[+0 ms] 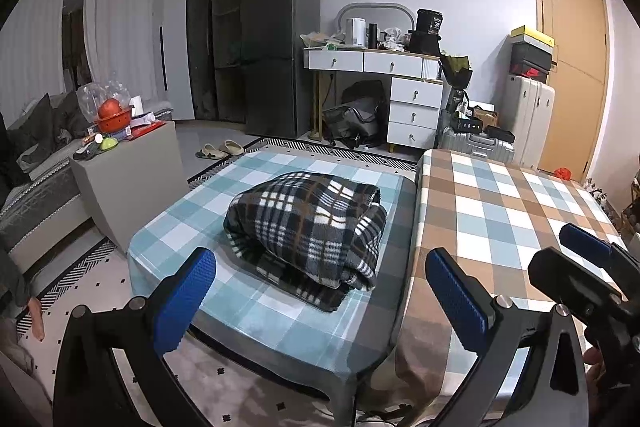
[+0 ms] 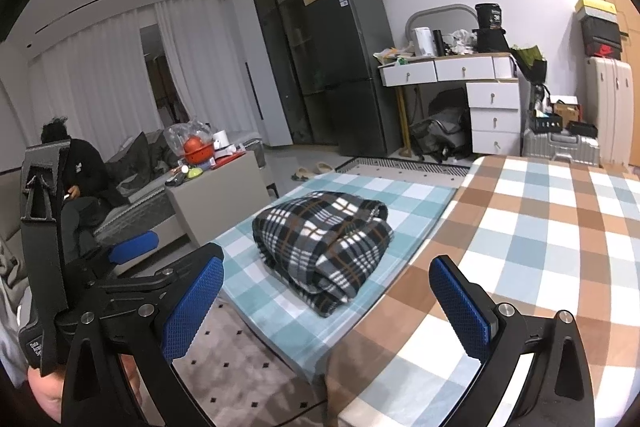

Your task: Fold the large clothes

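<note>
Fleece, thick and soft: the black-white-brown plaid fleece garment [image 1: 306,227] sits already folded into a fat bundle near the middle of the low table w/ blue-and-white check cloth [image 1: 280,323], a bit toward its right edge, well back from the near edge.

Left to right: the left gripper [image 1: 320,299] hangs over the near edge of that table, blue pads spread wide, nothing between them, not touching the bundle. Right of it, the taller table w/ brown-and-blue check cloth [image 1: 520,211] butts against the low one. The right gripper [image 2: 326,307], seen in its own cam, is also spread wide and empty, over the seam between the two tables.

Handling, as a guess: light for its bulk, squashy, no stiffness, so it'll sag and the layers will slide apart if lifted by one edge. Fleece nap should grip the textured pads OK; not fragile. Best hold is probably the rolled fold at the near right corner [image 2: 332,291], pinching all layers at once, w/ the other gripper on the opposite end. Task looks near done; fold count inside can't be told.
</note>
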`<state>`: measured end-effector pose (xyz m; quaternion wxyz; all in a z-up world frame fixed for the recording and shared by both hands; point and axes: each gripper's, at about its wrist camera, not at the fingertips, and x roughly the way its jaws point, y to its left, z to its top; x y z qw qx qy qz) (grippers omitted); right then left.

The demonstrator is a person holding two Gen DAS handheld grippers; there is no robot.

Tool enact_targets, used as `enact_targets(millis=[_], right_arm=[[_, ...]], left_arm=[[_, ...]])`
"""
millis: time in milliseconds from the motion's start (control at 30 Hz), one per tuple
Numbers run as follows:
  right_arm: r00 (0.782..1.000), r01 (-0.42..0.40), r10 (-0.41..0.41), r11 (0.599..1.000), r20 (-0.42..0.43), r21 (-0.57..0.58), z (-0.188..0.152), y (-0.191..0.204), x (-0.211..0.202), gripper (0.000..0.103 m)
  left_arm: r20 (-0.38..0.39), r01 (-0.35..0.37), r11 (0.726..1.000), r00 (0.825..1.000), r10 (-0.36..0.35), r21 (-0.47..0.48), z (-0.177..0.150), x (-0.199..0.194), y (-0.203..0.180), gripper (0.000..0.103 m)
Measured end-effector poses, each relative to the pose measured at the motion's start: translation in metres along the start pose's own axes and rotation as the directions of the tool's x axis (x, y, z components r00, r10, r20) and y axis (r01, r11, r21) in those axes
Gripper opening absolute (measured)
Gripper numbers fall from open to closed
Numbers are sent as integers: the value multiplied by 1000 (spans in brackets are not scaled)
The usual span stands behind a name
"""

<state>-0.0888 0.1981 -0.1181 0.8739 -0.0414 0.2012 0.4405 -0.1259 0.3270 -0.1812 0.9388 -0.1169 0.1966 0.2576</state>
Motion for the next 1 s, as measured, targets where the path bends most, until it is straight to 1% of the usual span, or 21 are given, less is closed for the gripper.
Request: enact_targets(millis=[167,267,367,467,667,800,833,933,967,1000], right_arm=[[1000,1,-1,1000,-3,12,-2,-2,0,103],[1000,8,-7,1000,-3,12,-3,-1,-1,103],[1000,10,-10,1000,-3,6,-3,1,-1,103],[1000,6,-6,1000,-1,13,-3,1,0,103],[1000,9,-9,1000,2,18,-4,1,0,103],[1000,10,-10,999,4,30,-5,-1,0,103],[1000,11,-12,999,5,33,-6,-1,-1,103],[1000,18,-18,999,10,47,-6,-6,-4,103],[1000,19,-20,998,13,55,-6,-8,-5,103],[1000,20,-21,997,18,69,-6,-11,-7,103]], left_arm=[[3,5,1000,1000,-5,-4,-1,-1,0,102],[5,6,1000,1000,-6,14,-1,-2,-3,102],[18,-10,1000,1000,10,29,-1,-5,-4,102],[11,-4,1000,1000,4,20,0,-4,-3,102],[28,-26,999,999,26,18,1,-5,-2,102],[29,-14,999,1000,13,29,1,-4,-2,102],[40,-26,999,999,25,38,0,-5,-3,102],[88,-100,992,992,93,71,-1,-10,-7,102],[90,-103,992,991,96,70,0,-9,-7,102],[75,-91,993,993,86,72,1,-6,-7,102]])
